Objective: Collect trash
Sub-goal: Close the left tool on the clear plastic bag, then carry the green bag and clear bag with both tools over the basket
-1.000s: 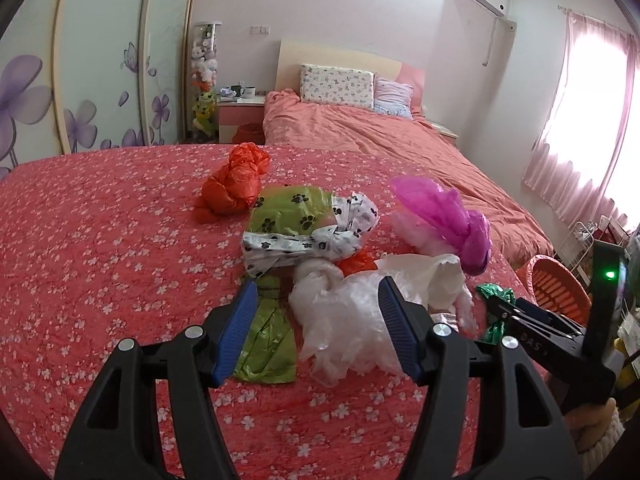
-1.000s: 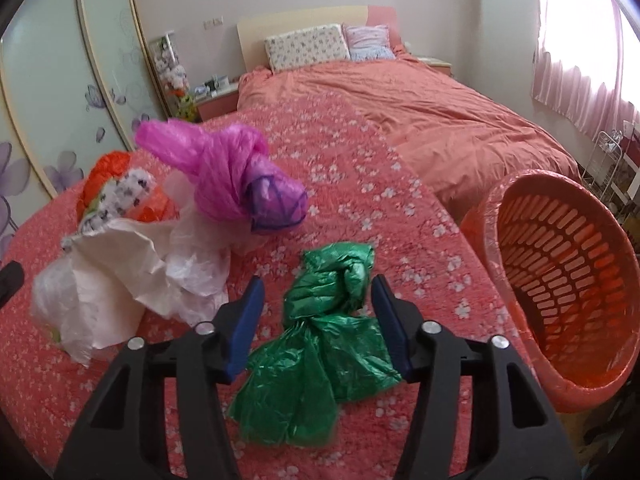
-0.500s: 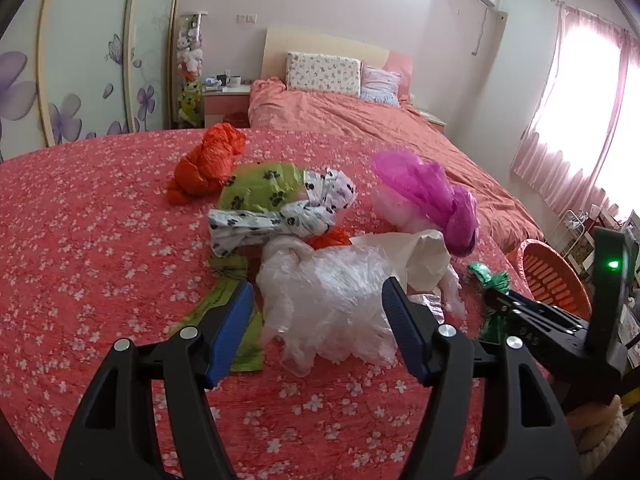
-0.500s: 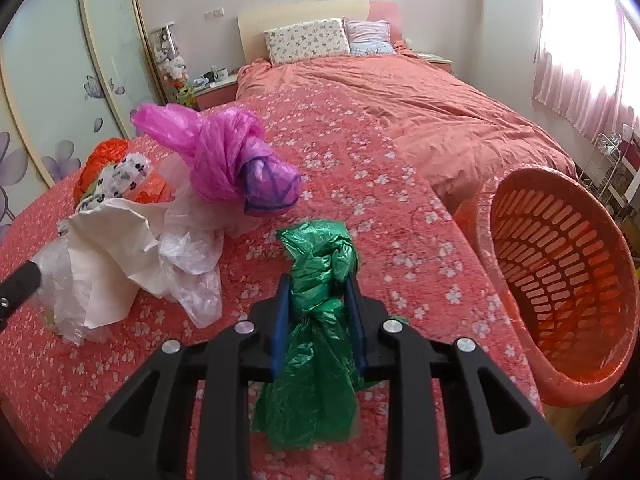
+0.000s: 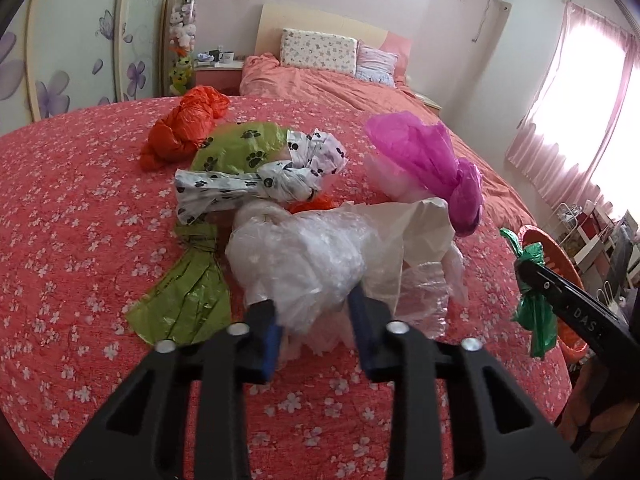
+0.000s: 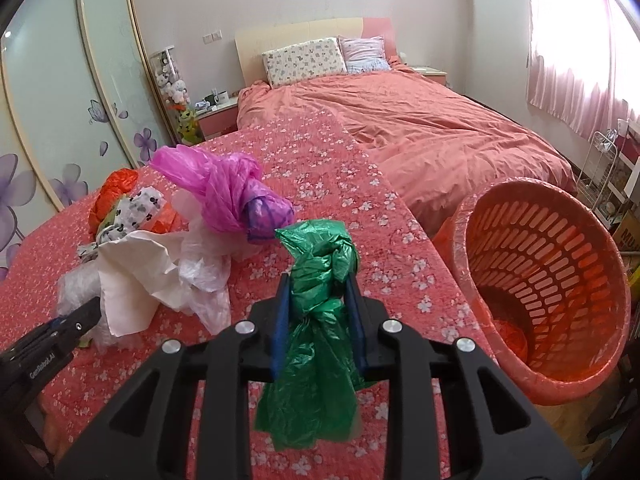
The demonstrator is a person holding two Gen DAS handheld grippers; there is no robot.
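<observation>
On the far left of the flowered bench (image 5: 60, 208) lies an orange bag (image 5: 182, 132), and next to it a green paw-print bag (image 5: 240, 152) tied with a white paw-print one (image 5: 248, 188). A flat olive bag (image 5: 188, 300) sits below them. Your left tongs (image 5: 316, 320) are narrowed around the clear plastic bag (image 5: 296, 264), their blue pads pressing its near end. A white sheet (image 5: 424, 228) and a pink bag (image 5: 432, 160) follow. Your right tongs (image 6: 318, 316) are clamped on the knotted green bag (image 6: 320, 280), which hangs lifted off the bench. At the far right stands the orange basket (image 6: 560, 380), beside the bench edge.
</observation>
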